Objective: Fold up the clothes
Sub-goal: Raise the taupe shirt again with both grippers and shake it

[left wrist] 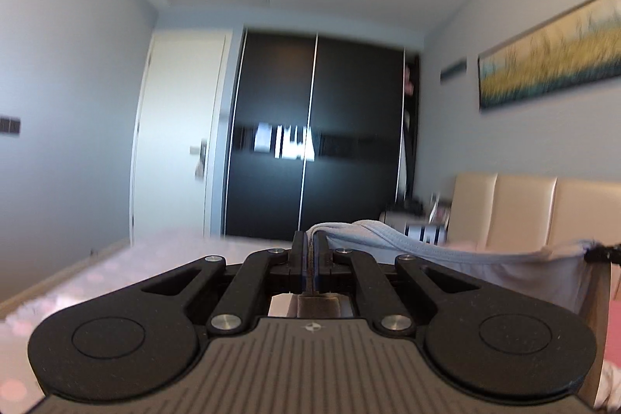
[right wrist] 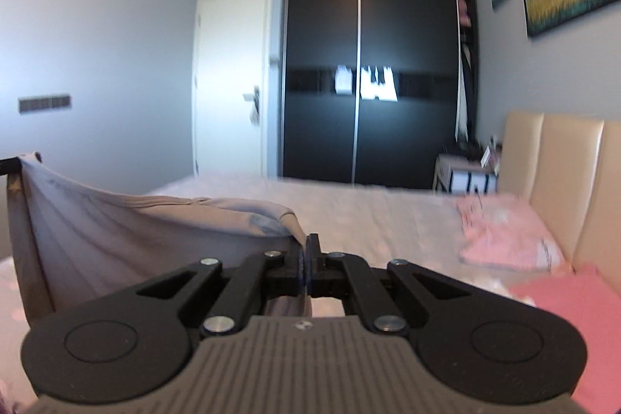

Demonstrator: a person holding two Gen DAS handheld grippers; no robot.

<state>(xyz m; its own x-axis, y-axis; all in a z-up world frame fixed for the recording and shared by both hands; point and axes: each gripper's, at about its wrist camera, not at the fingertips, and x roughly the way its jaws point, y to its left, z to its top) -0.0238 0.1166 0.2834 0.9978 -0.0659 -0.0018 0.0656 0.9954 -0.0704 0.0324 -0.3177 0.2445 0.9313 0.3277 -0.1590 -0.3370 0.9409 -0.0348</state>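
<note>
A pale grey garment (left wrist: 446, 251) hangs stretched in the air between my two grippers, above the bed. My left gripper (left wrist: 310, 239) is shut on one edge of it, and the cloth runs off to the right toward the other gripper's tip at the frame edge. In the right wrist view my right gripper (right wrist: 308, 251) is shut on the other edge of the same garment (right wrist: 116, 231), which sags leftward to the left gripper at the far left. The lower part of the garment is hidden behind the gripper bodies.
The bed (right wrist: 368, 212) with a pale pink sheet lies below. Folded pink clothes (right wrist: 500, 235) lie near the beige headboard (right wrist: 562, 165). A dark wardrobe (right wrist: 368, 72), a white door (right wrist: 233, 76) and a bedside table (right wrist: 465, 177) stand beyond.
</note>
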